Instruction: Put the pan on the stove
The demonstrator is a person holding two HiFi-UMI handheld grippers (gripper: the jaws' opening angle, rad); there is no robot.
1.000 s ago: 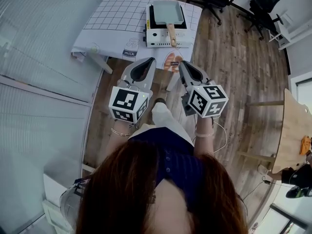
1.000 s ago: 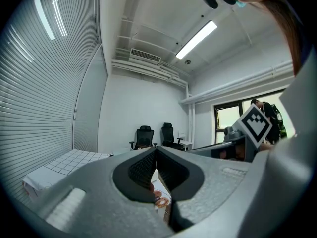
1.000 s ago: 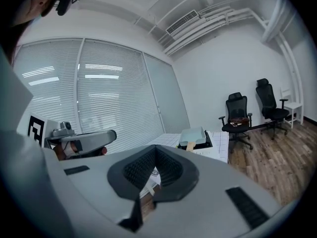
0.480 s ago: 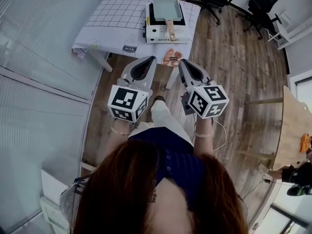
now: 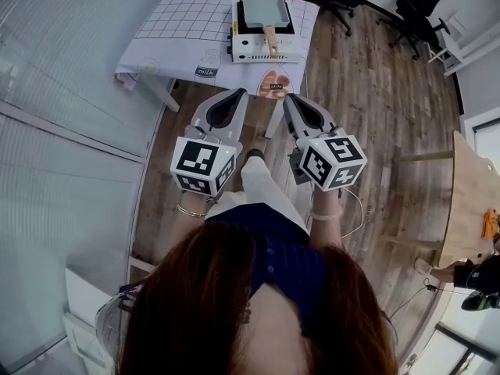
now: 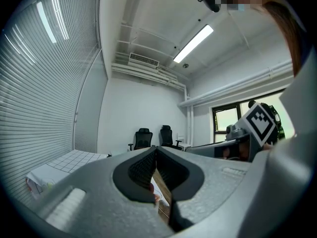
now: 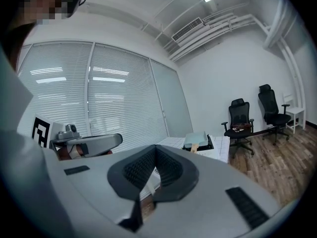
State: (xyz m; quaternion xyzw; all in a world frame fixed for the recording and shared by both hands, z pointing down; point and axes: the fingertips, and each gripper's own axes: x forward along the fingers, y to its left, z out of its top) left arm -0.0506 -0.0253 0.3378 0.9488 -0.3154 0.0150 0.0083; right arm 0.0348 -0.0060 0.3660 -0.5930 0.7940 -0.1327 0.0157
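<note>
A teal rectangular pan (image 5: 263, 10) with a wooden handle (image 5: 271, 37) sits on a white portable stove (image 5: 266, 47) on the grid-cloth table (image 5: 187, 22). The pan (image 7: 197, 137) also shows small and far off in the right gripper view. My left gripper (image 5: 240, 93) and right gripper (image 5: 287, 98) are held side by side in front of my body, short of the table's near edge. Both are shut with nothing between the jaws. The left gripper's tips (image 6: 156, 148) meet, and so do the right gripper's tips (image 7: 156, 147).
A flat milk-carton picture (image 5: 205, 72) and a food picture (image 5: 274, 83) lie on the table's near edge. Office chairs (image 5: 426, 10) stand on the wood floor beyond. A wooden table (image 5: 471, 201) is at the right. Blinds (image 5: 62, 92) run along the left.
The table with stove and pan has slid toward the top of the head view. Both grippers keep the same shut pose in front of the body.
</note>
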